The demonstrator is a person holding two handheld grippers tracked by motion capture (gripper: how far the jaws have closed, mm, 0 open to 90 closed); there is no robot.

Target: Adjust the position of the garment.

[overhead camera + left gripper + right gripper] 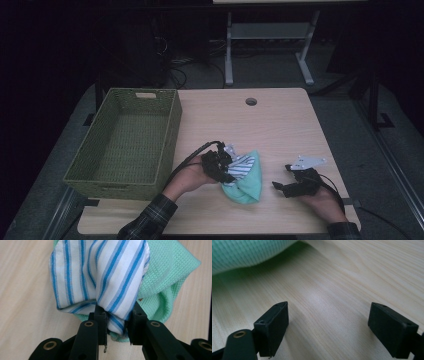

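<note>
Striped cloth [100, 277], bunched with the green cloth [165, 277] near the surface's [280, 125] front edge, pinched in the left hand-held gripper [117, 320]. Right hand-held gripper [328, 325] open, empty (beside it). Risk: thin fold slipping free, green cloth dropping short of the basket [172, 125].

The light wooden table [280, 125] has a round hole [251, 101] toward 12 o'clock. A green woven basket [167, 130] sits at 9 o'clock. A green cloth [247, 187] lies near 6 o'clock.
</note>
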